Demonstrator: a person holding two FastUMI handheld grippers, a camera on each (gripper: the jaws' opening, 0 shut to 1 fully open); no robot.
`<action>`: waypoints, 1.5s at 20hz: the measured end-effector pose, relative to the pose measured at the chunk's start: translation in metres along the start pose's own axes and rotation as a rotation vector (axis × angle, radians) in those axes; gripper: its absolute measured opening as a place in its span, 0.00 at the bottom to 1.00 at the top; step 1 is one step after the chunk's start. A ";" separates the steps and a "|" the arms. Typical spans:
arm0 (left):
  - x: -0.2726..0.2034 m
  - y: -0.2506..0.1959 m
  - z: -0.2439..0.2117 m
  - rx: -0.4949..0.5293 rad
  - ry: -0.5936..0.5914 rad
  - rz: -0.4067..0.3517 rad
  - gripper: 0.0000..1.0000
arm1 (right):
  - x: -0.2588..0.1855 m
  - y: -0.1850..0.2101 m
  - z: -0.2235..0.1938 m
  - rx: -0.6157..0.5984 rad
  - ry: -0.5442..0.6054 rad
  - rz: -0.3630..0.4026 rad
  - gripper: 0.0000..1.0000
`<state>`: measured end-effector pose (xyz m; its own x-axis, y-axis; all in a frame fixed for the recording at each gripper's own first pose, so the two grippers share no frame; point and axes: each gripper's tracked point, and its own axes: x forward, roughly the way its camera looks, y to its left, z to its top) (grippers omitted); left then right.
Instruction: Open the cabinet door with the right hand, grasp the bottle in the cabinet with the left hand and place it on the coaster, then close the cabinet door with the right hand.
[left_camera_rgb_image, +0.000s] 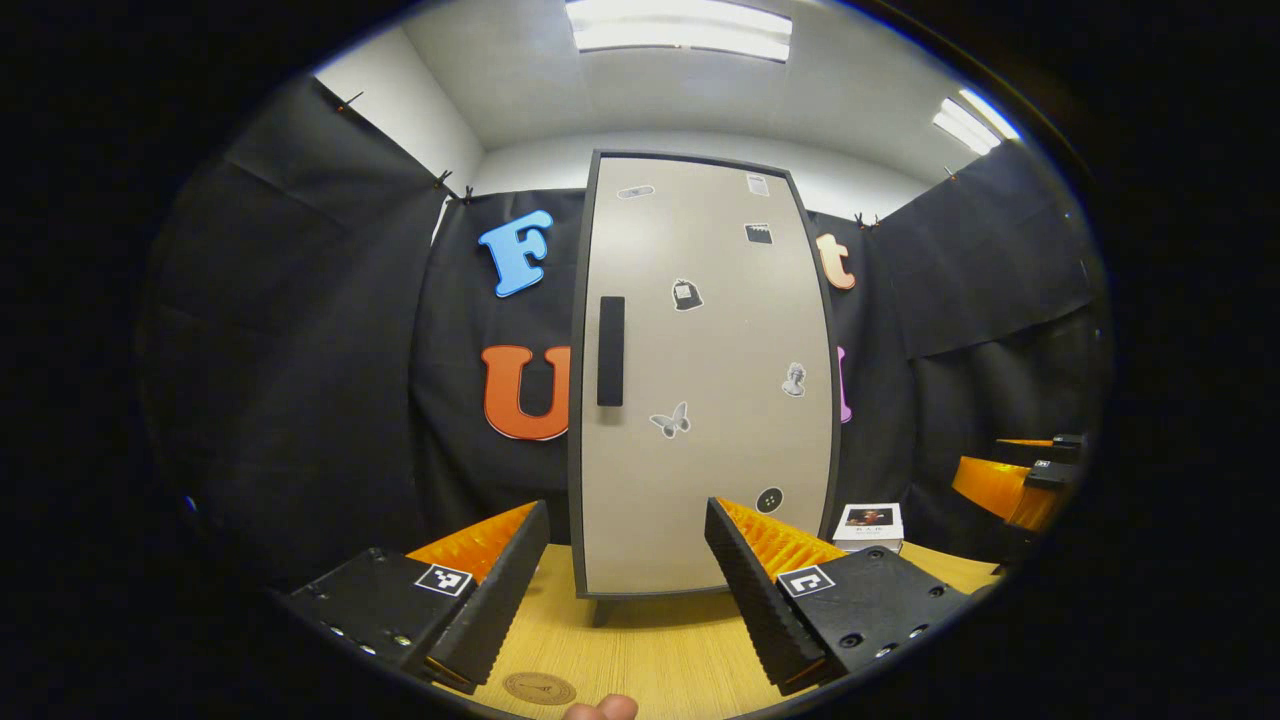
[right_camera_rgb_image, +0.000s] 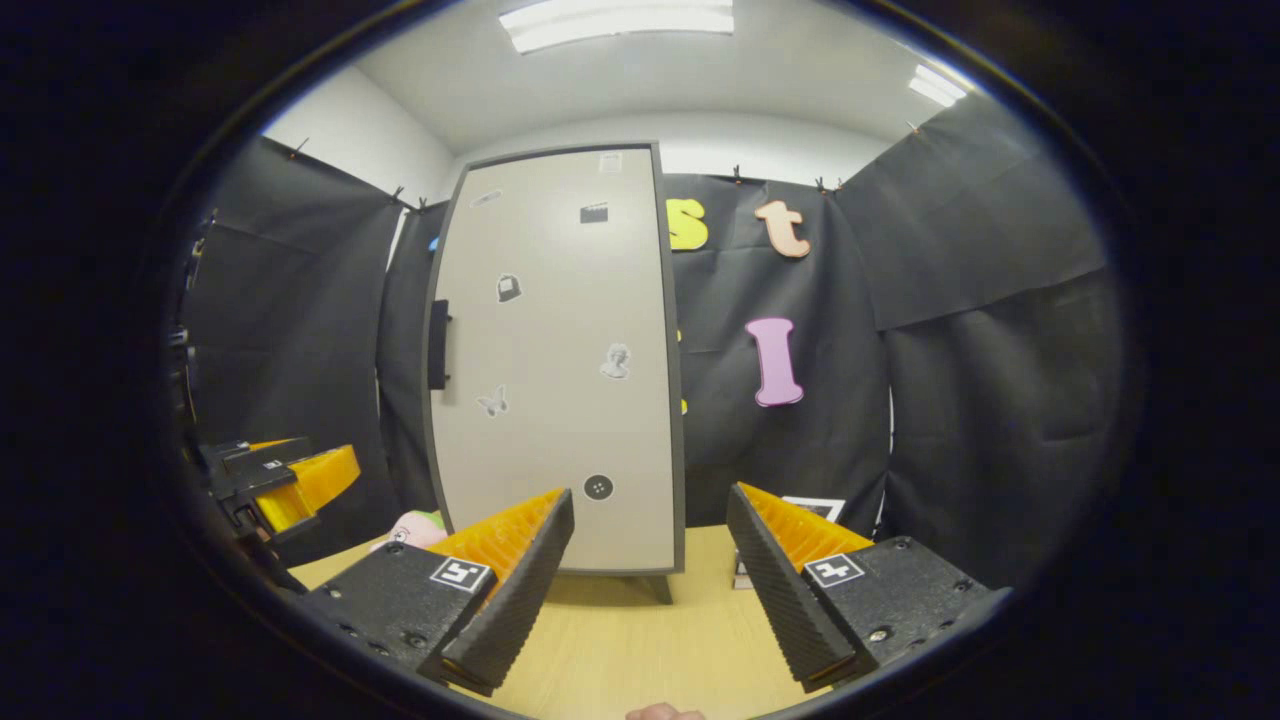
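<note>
The cabinet (left_camera_rgb_image: 700, 380) stands upright on the wooden worktop (left_camera_rgb_image: 650, 650), door shut flat, dark vertical handle (left_camera_rgb_image: 611, 350) on the door's left edge in the left gripper view. Stickers dot the door: a butterfly (left_camera_rgb_image: 671, 421), a small bust (left_camera_rgb_image: 794, 379), a button (left_camera_rgb_image: 769, 500); any writing on them is too small to read. The bottle cannot be made out behind the closed door.

Down at the near edge in the left gripper view lies the round coaster (left_camera_rgb_image: 539, 688), flat on the wood, in front of the cabinet, with a fingertip (left_camera_rgb_image: 602, 708) just beside it. The left claw (left_camera_rgb_image: 610, 590) gapes wide with nothing between its fingers. Right of the cabinet sits a small white box (left_camera_rgb_image: 869, 526) with a picture on its face, its print unreadable, and farther right the other claw pokes in.

The right gripper view catches the cabinet (right_camera_rgb_image: 560, 360) from its right, handle (right_camera_rgb_image: 438, 345) side-on. The right claw (right_camera_rgb_image: 650, 575) is likewise spread wide and holds nothing. A pink and green soft toy (right_camera_rgb_image: 412, 527) peeks out left of the cabinet's foot, near the left claw (right_camera_rgb_image: 290, 480) at the edge.
</note>
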<state>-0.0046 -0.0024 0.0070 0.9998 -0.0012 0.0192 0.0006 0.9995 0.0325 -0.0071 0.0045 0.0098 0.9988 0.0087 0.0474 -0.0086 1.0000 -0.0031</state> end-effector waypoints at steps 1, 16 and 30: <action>0.000 0.000 0.000 0.001 0.001 0.001 0.95 | -0.001 0.000 0.000 -0.001 -0.002 0.001 0.95; -0.015 -0.008 0.003 0.007 0.003 -0.011 0.95 | 0.008 0.021 0.021 -0.035 -0.016 0.085 0.99; -0.047 -0.006 -0.005 0.010 0.041 0.008 0.95 | 0.150 0.198 0.093 -0.088 -0.034 0.457 0.95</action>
<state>-0.0517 -0.0082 0.0011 0.9997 0.0084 -0.0219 -0.0074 0.9991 0.0428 0.1365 0.2043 0.1095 0.8912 0.4503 0.0541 -0.4423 0.8893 -0.1160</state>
